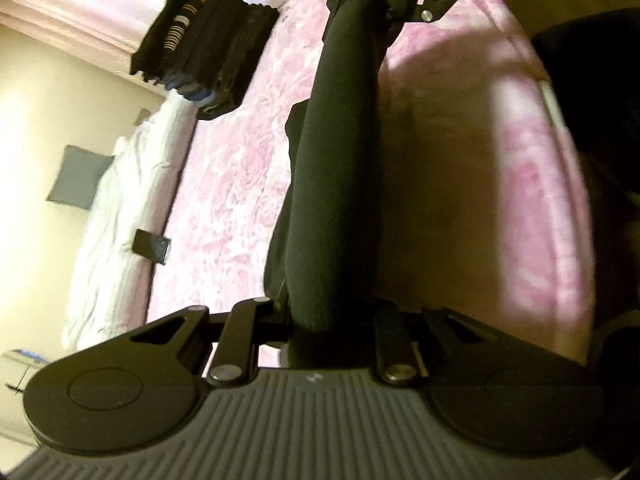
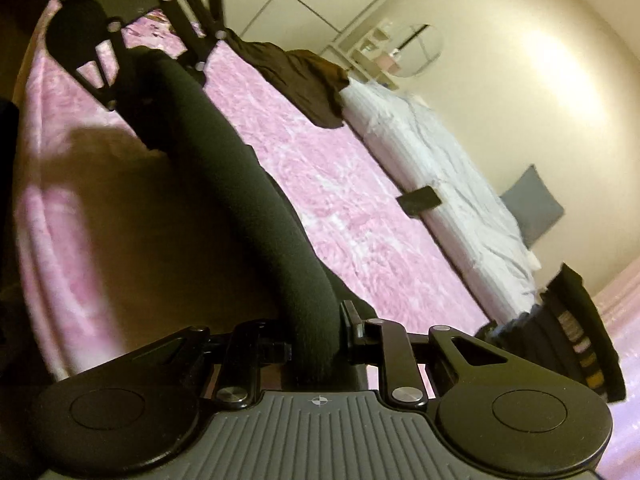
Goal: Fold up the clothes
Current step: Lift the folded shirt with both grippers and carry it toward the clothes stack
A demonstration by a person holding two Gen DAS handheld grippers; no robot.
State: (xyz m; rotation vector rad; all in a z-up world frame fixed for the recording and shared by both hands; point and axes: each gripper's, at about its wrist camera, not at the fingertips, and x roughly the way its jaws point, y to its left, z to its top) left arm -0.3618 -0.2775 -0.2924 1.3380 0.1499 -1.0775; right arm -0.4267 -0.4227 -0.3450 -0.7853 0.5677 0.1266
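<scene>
Grippers seen: two, one in each view.
Left gripper (image 1: 324,320): its jaws are clenched on one end of the dark garment (image 1: 336,168).
Right gripper (image 2: 316,344): its jaws are clenched on the other end of the same garment.
Dark garment: one rolled, tube-like length of black cloth is held stretched between the two grippers, above the pink blanket (image 1: 232,184). In the left view it runs from 6 o'clock up to 12 o'clock; in the right view from 6 o'clock up to 10 o'clock.
Folded stack (image 1: 204,40): one pile of dark folded clothes is seen on the bed at 11 o'clock in the left view, well apart from the held garment.
Brown clothes (image 2: 296,76): one loose heap is seen on the bed at 12 o'clock in the right view.
White bedding (image 2: 448,184): one crumpled strip is laid beside the pink blanket.
Small black thing (image 2: 418,200): one is seen at the blanket's edge; what it is cannot be told.
Grey pillow (image 2: 532,204): one, at 3 o'clock in the right view.
</scene>
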